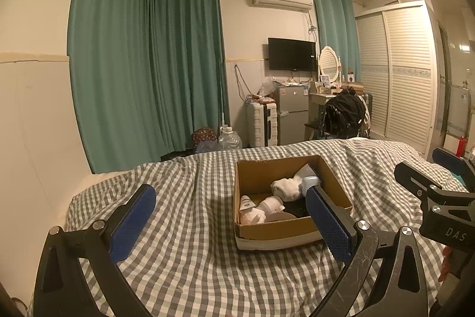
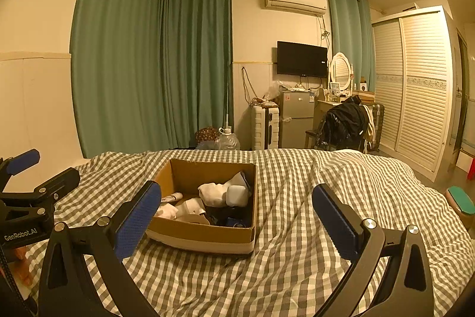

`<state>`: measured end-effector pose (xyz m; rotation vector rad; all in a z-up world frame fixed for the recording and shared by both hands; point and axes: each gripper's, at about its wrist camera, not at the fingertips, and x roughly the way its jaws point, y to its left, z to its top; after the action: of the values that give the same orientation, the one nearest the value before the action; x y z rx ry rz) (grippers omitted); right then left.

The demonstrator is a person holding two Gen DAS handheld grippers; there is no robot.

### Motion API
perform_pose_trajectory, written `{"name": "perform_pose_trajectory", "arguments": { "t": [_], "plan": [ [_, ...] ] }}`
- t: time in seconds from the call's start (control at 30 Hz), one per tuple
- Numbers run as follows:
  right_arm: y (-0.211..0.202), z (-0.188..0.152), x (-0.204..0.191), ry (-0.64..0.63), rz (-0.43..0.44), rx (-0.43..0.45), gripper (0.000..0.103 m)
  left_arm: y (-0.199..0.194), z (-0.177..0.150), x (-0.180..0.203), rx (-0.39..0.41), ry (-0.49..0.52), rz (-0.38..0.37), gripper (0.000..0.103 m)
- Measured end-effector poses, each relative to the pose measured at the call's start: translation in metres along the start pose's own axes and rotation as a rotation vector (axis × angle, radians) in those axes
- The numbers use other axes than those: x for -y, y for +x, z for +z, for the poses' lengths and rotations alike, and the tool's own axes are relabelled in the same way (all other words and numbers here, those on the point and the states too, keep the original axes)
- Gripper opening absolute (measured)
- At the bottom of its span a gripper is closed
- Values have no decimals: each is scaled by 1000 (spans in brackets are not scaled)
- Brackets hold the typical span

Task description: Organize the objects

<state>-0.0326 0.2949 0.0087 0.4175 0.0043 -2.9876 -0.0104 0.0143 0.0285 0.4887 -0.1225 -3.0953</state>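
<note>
**Both claws wide, box already holding the small things**

Nearest the lenses, the left claw (image 1: 234,223) and right claw (image 2: 237,217) both gape wide, gripping nothing, above the checked bed cover (image 2: 297,272). Between them sits the cardboard box (image 2: 204,233), holding white socks (image 2: 212,192), a pale case (image 2: 237,195), a small white bottle (image 2: 193,205) and dark items I cannot identify. No loose objects show on the bed. That fits things just packed, or a box about to be sorted; the pictures do not settle which, so no next move follows.
</note>
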Motion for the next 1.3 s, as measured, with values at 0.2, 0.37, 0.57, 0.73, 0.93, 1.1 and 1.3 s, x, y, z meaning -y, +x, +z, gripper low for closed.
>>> {"name": "perform_pose_trajectory", "arguments": {
  "t": [0.2, 0.37, 0.57, 0.73, 0.93, 1.1, 1.3],
  "plan": [
    [1, -1, -1, -4, 0, -2, 102, 1, -1, -2, -6, -10, 11, 103],
    [3, -2, -2, -7, -4, -7, 102, 0, -2, -4, -5, -11, 17, 103],
    [4, -3, -2, -6, -1, -12, 102, 1, -3, -4, -11, -6, 13, 103],
    [5, -3, -3, -5, 0, -13, 102, 1, -5, -5, -17, -9, 5, 103],
    [7, -4, -4, -8, 1, -19, 102, 2, -5, -5, -20, -8, 4, 103],
    [7, -6, -5, -11, 3, -23, 102, 2, -6, -5, -21, -8, 4, 103],
    [7, -6, -6, -11, 4, -27, 102, 2, -6, -6, -22, -4, 1, 103]
  ]
}}
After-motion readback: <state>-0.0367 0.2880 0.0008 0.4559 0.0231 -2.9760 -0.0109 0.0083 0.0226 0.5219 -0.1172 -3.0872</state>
